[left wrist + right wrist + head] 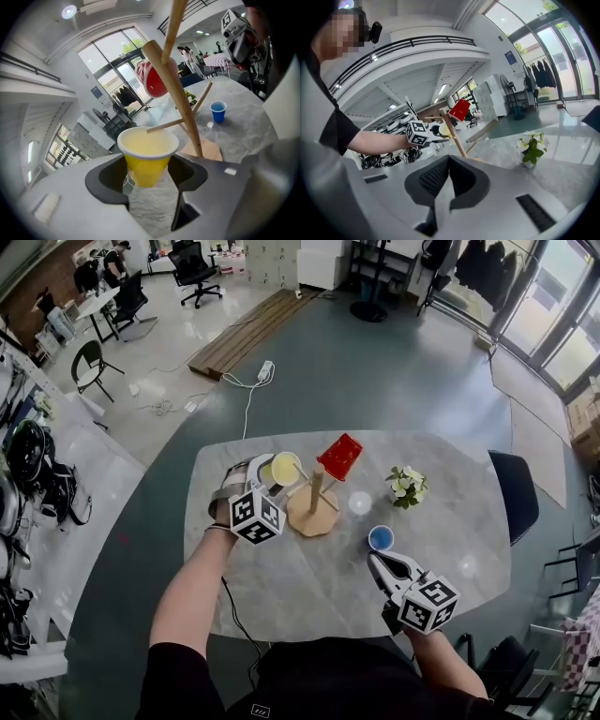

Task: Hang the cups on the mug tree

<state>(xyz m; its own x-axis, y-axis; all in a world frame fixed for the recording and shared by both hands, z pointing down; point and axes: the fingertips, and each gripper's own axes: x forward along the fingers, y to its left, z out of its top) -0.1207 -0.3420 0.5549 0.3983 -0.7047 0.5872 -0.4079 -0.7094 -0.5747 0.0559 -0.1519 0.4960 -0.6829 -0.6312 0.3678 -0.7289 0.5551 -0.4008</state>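
Your left tongs (149, 174) pinch the yellow cup (147, 154) by its sides, mouth up, at the left of the mug tree (317, 488), with a peg (165, 125) tip at its mouth. The red cup (339, 457) hangs on the tree's far-right side. Your right tongs (448, 164) are pressed together and empty, just near of the blue cup (381, 538) standing on the bench (281, 587).

Mug tree (180, 103) peg cut off above, yellow cup (285, 468) partly behind left tool (270, 481)
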